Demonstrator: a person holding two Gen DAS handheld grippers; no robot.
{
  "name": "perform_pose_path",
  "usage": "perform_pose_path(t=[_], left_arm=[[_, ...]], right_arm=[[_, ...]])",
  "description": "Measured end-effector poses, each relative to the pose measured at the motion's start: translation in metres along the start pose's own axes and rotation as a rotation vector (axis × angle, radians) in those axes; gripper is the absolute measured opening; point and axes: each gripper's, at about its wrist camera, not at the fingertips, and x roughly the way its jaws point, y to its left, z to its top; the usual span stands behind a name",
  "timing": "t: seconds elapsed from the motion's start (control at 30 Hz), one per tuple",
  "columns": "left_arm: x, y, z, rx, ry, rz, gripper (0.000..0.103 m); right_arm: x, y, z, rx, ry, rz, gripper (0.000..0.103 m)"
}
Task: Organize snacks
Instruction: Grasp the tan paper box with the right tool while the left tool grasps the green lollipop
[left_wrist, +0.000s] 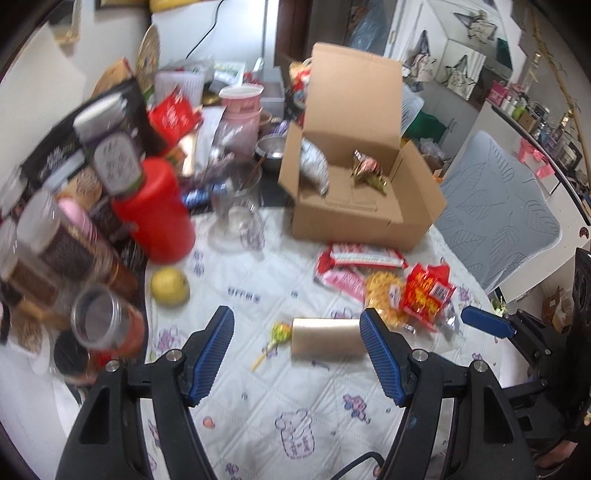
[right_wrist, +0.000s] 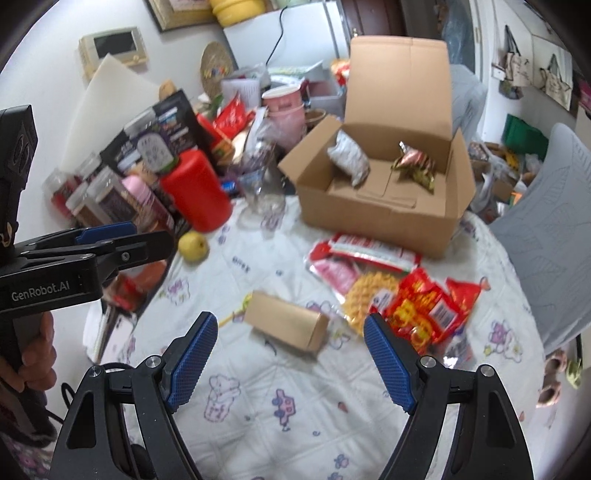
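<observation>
An open cardboard box (left_wrist: 354, 218) (right_wrist: 380, 218) stands at the back of the table with a silver packet (left_wrist: 316, 166) (right_wrist: 349, 157) and a gold-green packet (left_wrist: 367, 171) (right_wrist: 413, 164) inside. In front lie a red-white packet (left_wrist: 364, 256) (right_wrist: 364, 249), a pink packet (right_wrist: 334, 273), a yellow snack bag (left_wrist: 382, 291) (right_wrist: 365, 295), a red snack bag (left_wrist: 426, 293) (right_wrist: 428, 308), a small tan box (left_wrist: 325, 338) (right_wrist: 286, 325) and a lollipop (left_wrist: 279, 334). My left gripper (left_wrist: 297, 326) is open just before the tan box. My right gripper (right_wrist: 291, 332) is open above it.
Jars, a red canister (left_wrist: 159, 210) (right_wrist: 197, 190), a glass jar (left_wrist: 236, 218) and boxes crowd the left and back. A yellow fruit (left_wrist: 170, 286) (right_wrist: 192, 245) lies near them. A grey chair (left_wrist: 506, 214) (right_wrist: 554, 236) stands at the right table edge.
</observation>
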Motion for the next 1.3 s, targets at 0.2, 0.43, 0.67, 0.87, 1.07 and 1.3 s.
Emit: perform_pose_path(t=[0.2,0.43,0.67,0.87,1.07,1.3], left_arm=[[0.012,0.021,-0.028,-0.061,0.075,0.024,0.070],[0.030,0.039,-0.042,-0.104,0.139,0.054,0.070],[0.056,0.050,-0.042,-0.105,0.184,0.077,0.070],[0.079,0.057,-0.038,-0.085,0.202,0.090,0.070],[0.099,0.066,-0.033,-0.093,0.234,0.097,0.070],[0.114,0.071,-0.026,-0.074,0.247,0.109,0.070]], right_arm=[[0.021,0.008,-0.005,-0.056,0.049,-0.003,0.082],[0.052,0.016,-0.004,-0.119,0.104,-0.003,0.082],[0.092,0.022,-0.002,-0.210,0.177,-0.007,0.082],[0.126,0.024,0.003,-0.291,0.225,-0.024,0.082],[0.152,0.026,0.004,-0.365,0.283,0.012,0.082],[0.179,0.032,-0.004,-0.435,0.366,0.011,0.082]])
